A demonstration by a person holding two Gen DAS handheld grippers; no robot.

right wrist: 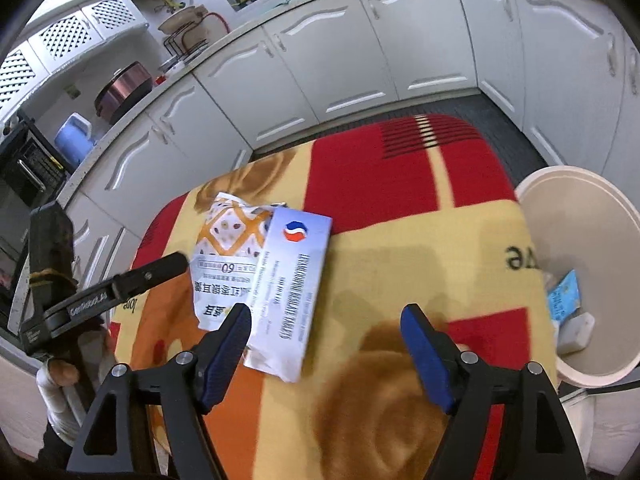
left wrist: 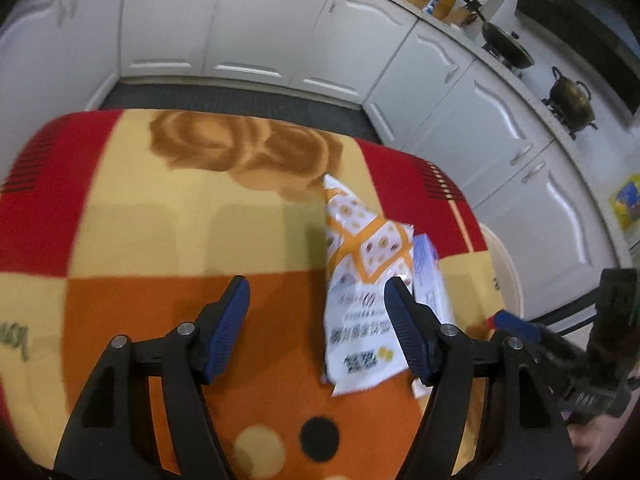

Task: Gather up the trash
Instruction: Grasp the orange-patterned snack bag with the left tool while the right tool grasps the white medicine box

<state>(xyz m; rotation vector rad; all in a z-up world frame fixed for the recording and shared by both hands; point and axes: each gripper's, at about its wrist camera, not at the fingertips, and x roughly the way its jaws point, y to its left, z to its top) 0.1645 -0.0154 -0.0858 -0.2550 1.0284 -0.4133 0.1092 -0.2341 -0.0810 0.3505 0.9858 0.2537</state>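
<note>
An orange-and-white plastic wrapper (left wrist: 360, 280) lies on the blanket-covered table (left wrist: 160, 220), with a flat white-and-blue box (left wrist: 430, 276) against its right side. My left gripper (left wrist: 316, 300) is open above the blanket. The wrapper's lower part lies just inside its right finger, and nothing is gripped. In the right wrist view the box (right wrist: 296, 276) overlaps the wrapper (right wrist: 228, 248). My right gripper (right wrist: 326, 320) is open over the blanket, and its left finger stands in front of the box's near end. A cream bin (right wrist: 580, 184) stands at the table's right edge.
The bin holds a blue packet (right wrist: 564, 292) and a small white container (right wrist: 576, 332). White kitchen cabinets (left wrist: 260, 28) run behind the table across a dark floor strip. A wok (left wrist: 506, 46) and a pot (left wrist: 570, 98) sit on the counter. The left gripper's finger (right wrist: 160, 270) reaches in from the left.
</note>
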